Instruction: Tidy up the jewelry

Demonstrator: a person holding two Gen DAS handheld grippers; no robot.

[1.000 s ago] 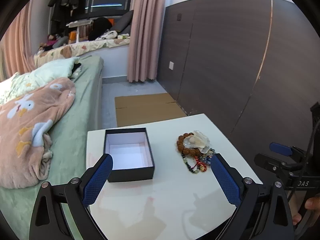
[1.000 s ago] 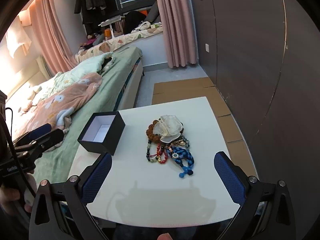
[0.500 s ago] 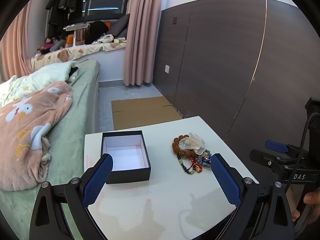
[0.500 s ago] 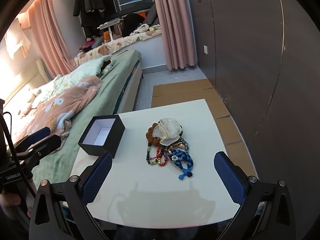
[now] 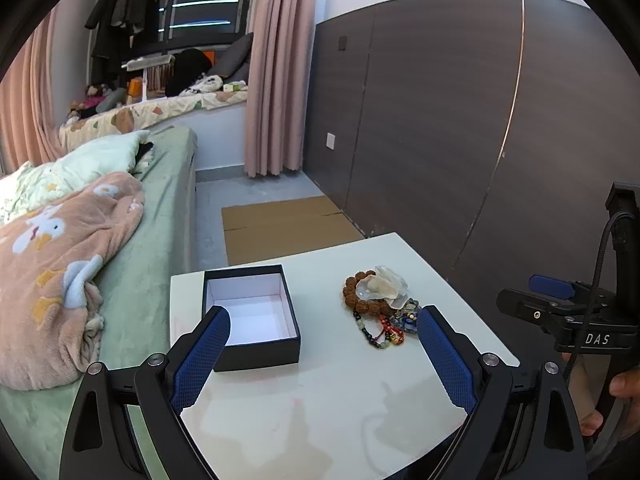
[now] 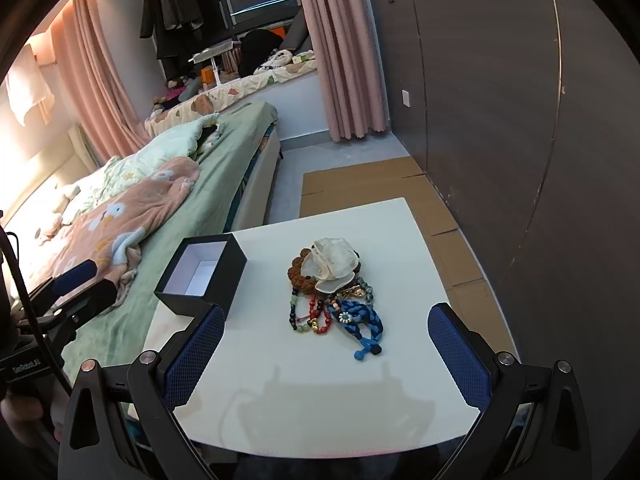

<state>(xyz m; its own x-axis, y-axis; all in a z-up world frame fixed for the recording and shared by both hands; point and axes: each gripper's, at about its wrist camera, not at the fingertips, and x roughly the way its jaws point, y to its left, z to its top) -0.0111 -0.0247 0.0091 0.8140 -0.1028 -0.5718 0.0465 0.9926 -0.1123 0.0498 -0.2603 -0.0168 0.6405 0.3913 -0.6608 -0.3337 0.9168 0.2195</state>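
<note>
Home bedroom (bed (image 5: 160,216), curtains (image 5: 276,72))

Wall: dark wood-grain panelling (image 5: 460,120) along the right side, with a thin metal strip running down it and a white socket (image 5: 331,136) low down.
Curtains: pink, floor-length (image 5: 276,68) beside the window (image 5: 200,12); another (image 6: 96,76) hangs at the left.
Bed: green sheet (image 6: 236,148), peach blanket with a duck print (image 5: 56,264), pale quilt (image 5: 100,156).
Floor: grey (image 5: 248,188), with flattened cardboard (image 6: 360,184) laid on it.
Table: white, glossy top (image 6: 328,380), just beside the bed.
Clothes: dark garments (image 6: 172,20) hanging near the window.
</note>
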